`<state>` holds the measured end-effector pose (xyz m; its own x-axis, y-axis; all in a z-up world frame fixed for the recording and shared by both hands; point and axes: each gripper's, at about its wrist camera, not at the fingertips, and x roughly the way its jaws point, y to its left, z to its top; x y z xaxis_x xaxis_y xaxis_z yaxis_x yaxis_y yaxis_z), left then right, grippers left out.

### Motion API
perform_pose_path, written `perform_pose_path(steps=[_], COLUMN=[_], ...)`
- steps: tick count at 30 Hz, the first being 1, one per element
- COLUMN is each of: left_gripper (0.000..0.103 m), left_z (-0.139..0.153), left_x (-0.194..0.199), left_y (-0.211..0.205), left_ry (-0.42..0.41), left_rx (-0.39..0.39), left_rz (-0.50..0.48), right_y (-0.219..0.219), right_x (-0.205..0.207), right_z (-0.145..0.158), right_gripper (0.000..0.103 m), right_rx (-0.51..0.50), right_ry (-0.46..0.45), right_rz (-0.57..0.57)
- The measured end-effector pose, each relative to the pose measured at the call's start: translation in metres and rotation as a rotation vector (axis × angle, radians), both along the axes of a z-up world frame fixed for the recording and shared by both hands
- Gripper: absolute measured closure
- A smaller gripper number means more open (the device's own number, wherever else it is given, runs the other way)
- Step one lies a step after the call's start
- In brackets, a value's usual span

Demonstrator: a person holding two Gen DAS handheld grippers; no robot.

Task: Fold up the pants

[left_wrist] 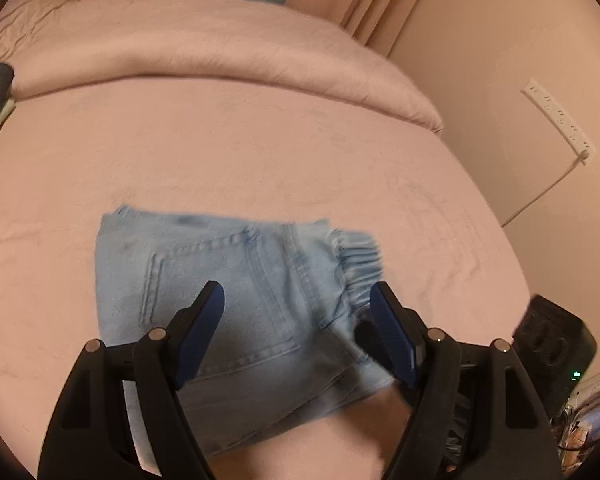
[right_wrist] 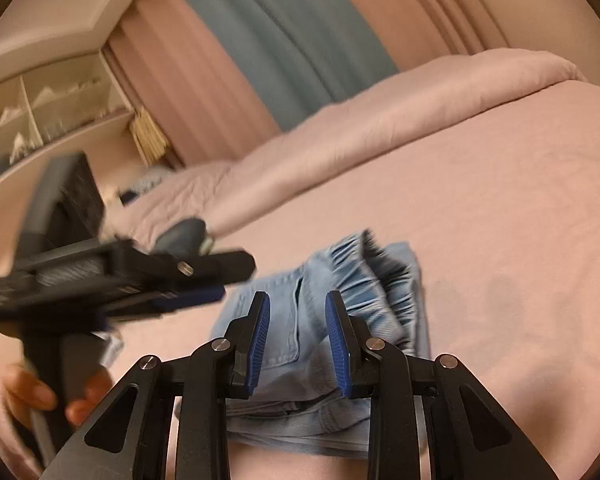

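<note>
Folded light-blue denim pants (left_wrist: pixel 236 300) near bed (left_wrist: pixel 260 152) front edge: soft, floppy, light; grip elastic waistband. Left gripper (left_wrist: pixel 296 300) jaws wide, right gripper (right_wrist: pixel 298 312) jaws narrow, both empty.

Your right gripper (right_wrist: pixel 297 344) is hovering with jaws parted above the folded pants (right_wrist: pixel 324 320) lying on the bed (right_wrist: pixel 500 220); your left gripper (right_wrist: pixel 204 280) is hanging left of the pants.

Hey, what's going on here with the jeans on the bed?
A person is folding light blue jeans on a pink bed, holding tongs in each hand. The jeans lie in a compact folded bundle. The left tongs are wide open above them, and the right tongs are partly open with nothing pinched, so neither grips the fabric.
</note>
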<state>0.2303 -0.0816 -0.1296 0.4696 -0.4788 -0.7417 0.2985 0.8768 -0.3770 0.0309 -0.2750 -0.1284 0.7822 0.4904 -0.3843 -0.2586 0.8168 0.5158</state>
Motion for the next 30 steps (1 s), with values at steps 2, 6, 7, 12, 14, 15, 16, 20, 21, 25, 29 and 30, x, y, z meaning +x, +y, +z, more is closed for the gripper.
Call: perform_pose_path(steps=[2, 6, 7, 12, 14, 15, 16, 20, 21, 25, 29, 30], left_gripper=[0.028, 0.029, 0.031, 0.030, 0.030, 0.029, 0.029, 0.029, 0.029, 0.029, 0.029, 0.029], left_z=[-0.014, -0.064, -0.070, -0.051, -0.045, -0.043, -0.040, -0.044, -0.047, -0.056, -0.061, -0.060], left_x=[-0.001, 0.004, 0.005, -0.005, -0.009, -0.011, -0.014, -0.025, -0.032, -0.038, -0.038, -0.038], left_y=[0.003, 0.016, 0.019, 0.034, 0.050, 0.059, 0.068, 0.084, 0.085, 0.074, 0.066, 0.067], left_ry=[0.038, 0.180, 0.189, 0.118, 0.104, 0.093, 0.087, 0.116, 0.117, 0.103, 0.108, 0.108], left_rx=[0.000, -0.066, -0.077, -0.099, -0.121, -0.122, -0.127, -0.163, -0.162, -0.115, -0.085, -0.083], left_rz=[-0.005, 0.021, 0.027, -0.021, -0.002, 0.004, 0.014, 0.008, -0.012, -0.059, -0.086, -0.091], right_y=[0.013, 0.025, 0.029, 0.019, 0.012, 0.012, 0.012, 0.021, 0.026, 0.041, 0.038, 0.035], right_x=[0.015, 0.019, 0.017, 0.012, 0.005, 0.002, 0.002, 0.028, 0.034, 0.078, 0.096, 0.096], right_z=[-0.013, -0.023, -0.022, -0.007, 0.005, 0.009, 0.020, 0.033, 0.033, 0.006, -0.016, -0.013], right_gripper=[0.073, 0.074, 0.074, 0.074, 0.072, 0.070, 0.068, 0.068, 0.068, 0.069, 0.073, 0.073], right_rx=[-0.080, -0.173, -0.212, -0.186, -0.208, -0.231, -0.259, -0.286, -0.290, -0.379, -0.390, -0.375], right_ry=[0.121, 0.171, 0.163, 0.200, 0.187, 0.173, 0.151, 0.134, 0.130, 0.259, 0.311, 0.320], right_rz=[-0.004, -0.013, -0.007, 0.011, -0.005, -0.021, -0.034, -0.028, -0.014, 0.017, 0.017, 0.019])
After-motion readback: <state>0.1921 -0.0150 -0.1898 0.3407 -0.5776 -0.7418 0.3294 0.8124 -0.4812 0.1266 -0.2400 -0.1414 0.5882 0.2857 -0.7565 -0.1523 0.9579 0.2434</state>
